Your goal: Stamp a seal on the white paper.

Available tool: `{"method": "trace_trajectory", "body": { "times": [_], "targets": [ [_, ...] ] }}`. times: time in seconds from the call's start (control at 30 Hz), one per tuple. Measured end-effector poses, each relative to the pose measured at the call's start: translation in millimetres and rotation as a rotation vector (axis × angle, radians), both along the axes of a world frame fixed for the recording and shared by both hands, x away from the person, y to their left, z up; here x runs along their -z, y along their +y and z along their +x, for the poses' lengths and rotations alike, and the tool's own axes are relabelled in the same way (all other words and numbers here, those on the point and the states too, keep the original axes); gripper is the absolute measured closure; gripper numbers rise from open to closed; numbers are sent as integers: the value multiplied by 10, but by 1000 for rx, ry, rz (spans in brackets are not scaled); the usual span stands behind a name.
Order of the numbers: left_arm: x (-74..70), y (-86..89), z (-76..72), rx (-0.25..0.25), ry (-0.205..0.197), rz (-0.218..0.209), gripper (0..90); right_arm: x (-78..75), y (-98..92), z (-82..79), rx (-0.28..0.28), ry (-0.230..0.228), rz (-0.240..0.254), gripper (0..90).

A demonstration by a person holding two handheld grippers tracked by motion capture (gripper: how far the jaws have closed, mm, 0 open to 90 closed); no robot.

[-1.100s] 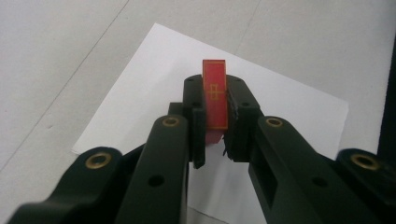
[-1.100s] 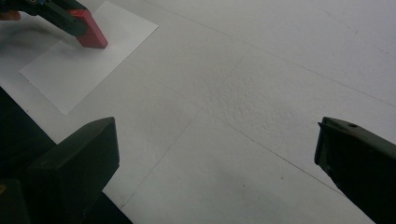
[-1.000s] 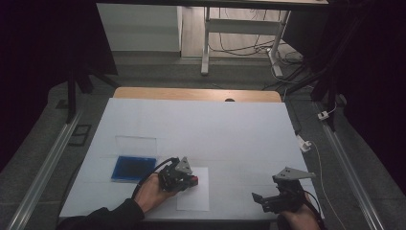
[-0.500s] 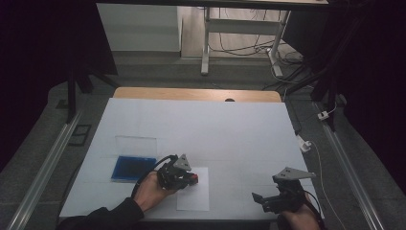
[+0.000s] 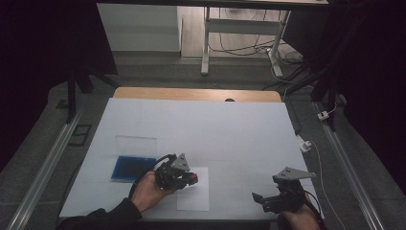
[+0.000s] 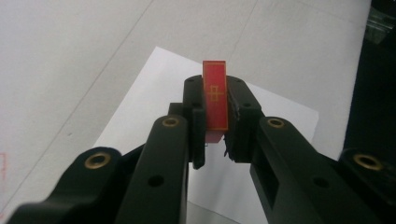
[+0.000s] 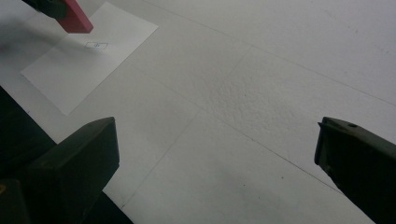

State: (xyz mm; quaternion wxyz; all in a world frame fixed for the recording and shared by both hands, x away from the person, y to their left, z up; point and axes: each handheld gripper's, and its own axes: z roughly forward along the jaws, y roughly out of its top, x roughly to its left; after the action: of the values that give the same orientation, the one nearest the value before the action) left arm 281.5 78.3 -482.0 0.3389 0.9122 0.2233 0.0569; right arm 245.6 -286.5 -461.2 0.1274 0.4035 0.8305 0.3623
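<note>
The white-covered desk [image 5: 230, 124] carries a flat blue tray with a clear open lid [image 5: 130, 165] at the person's left, just beside the left hand [image 5: 149, 190]. A white paper sheet [image 5: 194, 199] lies in front of that hand; in the right gripper view a small outlined rectangle [image 7: 96, 45] is printed on it. Nothing stands between the sheet and either gripper.

The left tongs [image 6: 215, 122] are clenched on a slim red rectangular block with thin gold line markings [image 6: 215, 95]. The block is held by its two broad faces, over the near part of the white paper sheet. In the right gripper view the block's red end [image 7: 74, 17] hangs just above the sheet, near the printed rectangle and apart from it.

The right tongs [image 7: 215, 154] are released, the jaws wide apart with bare desk between them. They sit at the near right corner, well apart from the sheet.

Compared with the earlier frames, both hands and the block keep their places, and the left grip is unchanged.

The block's long axis runs along the left jaws and projects past their tips, pointing toward the person's right in the high view [image 5: 192, 178]. Its narrow marked edge faces the left gripper camera.
</note>
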Motion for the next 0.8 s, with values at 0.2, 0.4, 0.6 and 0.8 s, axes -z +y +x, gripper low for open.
{"method": "trace_trajectory", "body": {
  "times": [0.2,0.4,0.6,0.8],
  "targets": [
    [-61,64,-19,-9,-3,-20,796,0,0,-2,1,0,1,0],
    [-111,132,-24,-11,2,-33,795,-1,0,-3,3,1,2,0],
    [-158,196,-39,-13,1,-42,795,-1,1,-3,3,1,1,0],
    [-184,248,-40,-31,2,-51,796,-2,-3,-8,5,-1,0,10]
  ]
}}
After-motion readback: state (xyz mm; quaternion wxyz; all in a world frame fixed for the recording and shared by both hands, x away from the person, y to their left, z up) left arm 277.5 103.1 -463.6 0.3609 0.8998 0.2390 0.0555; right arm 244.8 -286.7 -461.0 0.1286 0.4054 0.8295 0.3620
